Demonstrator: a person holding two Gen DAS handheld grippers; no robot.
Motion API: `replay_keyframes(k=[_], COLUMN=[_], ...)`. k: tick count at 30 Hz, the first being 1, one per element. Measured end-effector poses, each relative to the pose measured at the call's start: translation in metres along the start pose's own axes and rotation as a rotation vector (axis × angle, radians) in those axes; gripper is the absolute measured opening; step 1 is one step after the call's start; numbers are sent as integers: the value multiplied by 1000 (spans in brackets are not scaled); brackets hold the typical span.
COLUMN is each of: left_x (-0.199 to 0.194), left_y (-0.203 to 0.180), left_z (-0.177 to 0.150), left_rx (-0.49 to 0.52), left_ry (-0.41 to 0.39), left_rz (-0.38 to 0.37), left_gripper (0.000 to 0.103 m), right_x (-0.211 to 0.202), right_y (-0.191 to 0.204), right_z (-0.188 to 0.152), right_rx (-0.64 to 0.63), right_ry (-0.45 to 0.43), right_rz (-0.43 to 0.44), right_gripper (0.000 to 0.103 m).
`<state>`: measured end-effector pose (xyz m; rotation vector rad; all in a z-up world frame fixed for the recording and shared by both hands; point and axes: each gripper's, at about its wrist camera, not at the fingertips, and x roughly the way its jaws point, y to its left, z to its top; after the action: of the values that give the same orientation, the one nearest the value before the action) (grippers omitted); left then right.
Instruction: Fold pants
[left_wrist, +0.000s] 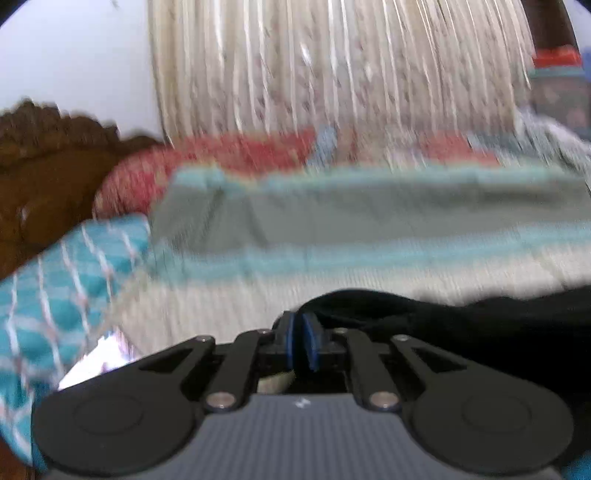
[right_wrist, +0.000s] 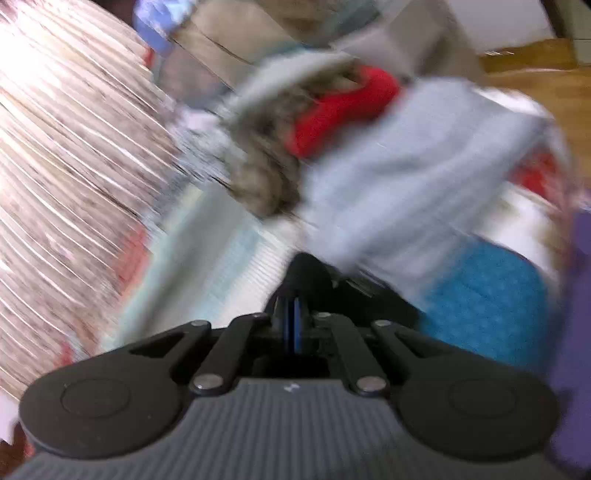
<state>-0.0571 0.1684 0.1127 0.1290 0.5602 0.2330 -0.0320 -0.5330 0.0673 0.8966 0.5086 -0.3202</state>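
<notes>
Both views are motion-blurred. The black pants (left_wrist: 480, 325) drape from my left gripper (left_wrist: 301, 332) off to the right, over the pale striped bedspread (left_wrist: 240, 306). The left jaws are shut on a fold of the black cloth. In the right wrist view my right gripper (right_wrist: 295, 295) is shut on a bunch of the black pants (right_wrist: 310, 277), held above the bed. The rest of the pants is hidden below both grippers.
A cream curtain (left_wrist: 332, 66) hangs behind the bed. A red pillow (left_wrist: 147, 173) and a wooden headboard (left_wrist: 44, 166) are at left, a teal patterned cloth (left_wrist: 55, 277) near left. A heap of grey (right_wrist: 424, 166), red (right_wrist: 343, 107) and teal (right_wrist: 487, 295) clothes lies ahead of the right gripper.
</notes>
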Motion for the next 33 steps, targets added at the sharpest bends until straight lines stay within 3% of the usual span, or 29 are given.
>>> replay_keyframes(k=[2,3,5,6,9,12,15,19,21,24,27,28,30,33], left_x=[-3,-4,-14,-22,-38,-41,-36,0,24,67,105,104,81,14], left_y=[-3,-3,3,10,39,77,96,97,91,82,73,71,68,67], left_z=[-30,-40,-57,-62,-64,-52,-40,-23,-19,-19,-27,-28,-24,-17], left_rx=[26,29,-6,-37,-170,-369,-497,-578,-594,-644,-677,-688,-658,-587], left_ry=[116,160,218,226,220,209,190,220,241,320,420,412,334,175], left_rz=[9,8,-9,-8,23,16,-25,-122,-126,-165,-190,-180,-183,-206], left_gripper=[18,24,25,28,44,50,65,88,94,91,31,20,17,16], right_x=[8,11,0,-4,-13,-24,-23,-1,11,26,37,43,47,43], right_y=[-23,-37,-57,-55,-23,14,50,91,108,131,144,145,146,148], right_z=[-23,-32,-39,-39,-36,-36,-49,-87,-114,-158,-192,-200,-215,-214], right_rx=[-30,-16,69,71,-83,-198,-304,-439,-477,-563,-619,-631,-697,-759], right_ry=[68,90,36,14,-87,-179,-177,-29,67,204,323,360,397,386], right_rz=[-151,-222,-195,-233,-302,-248,-149,-11,59,137,171,174,135,139], right_gripper=[12,8,10,14,20,34,37,38,38,41,41,41,41,41])
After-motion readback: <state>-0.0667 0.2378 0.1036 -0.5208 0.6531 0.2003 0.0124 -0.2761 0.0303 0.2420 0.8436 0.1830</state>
